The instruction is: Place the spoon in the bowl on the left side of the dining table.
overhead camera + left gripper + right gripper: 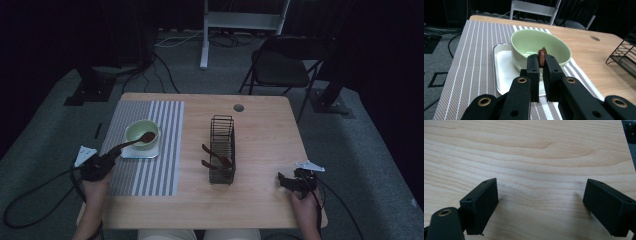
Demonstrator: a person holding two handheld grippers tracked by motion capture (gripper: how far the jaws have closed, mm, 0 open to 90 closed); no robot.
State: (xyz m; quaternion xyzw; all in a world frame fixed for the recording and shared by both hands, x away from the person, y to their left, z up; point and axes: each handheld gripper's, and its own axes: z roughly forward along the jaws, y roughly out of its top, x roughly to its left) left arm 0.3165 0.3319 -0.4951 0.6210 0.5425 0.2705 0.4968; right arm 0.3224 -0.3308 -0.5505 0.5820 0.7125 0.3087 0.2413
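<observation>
I am gripping the spoon (pixel 134 142) by its handle end with my left gripper (pixel 541 65), its head resting in the bowl (pixel 540 47) far-left on the bench (pixel 260 145); it looks light, stiff, slick, while my right gripper (pixel 540 207) is idling with fingers wide.

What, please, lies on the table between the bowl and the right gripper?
In the high view, the black wire rack holding brown spoons stands between the green bowl and the right gripper.
</observation>
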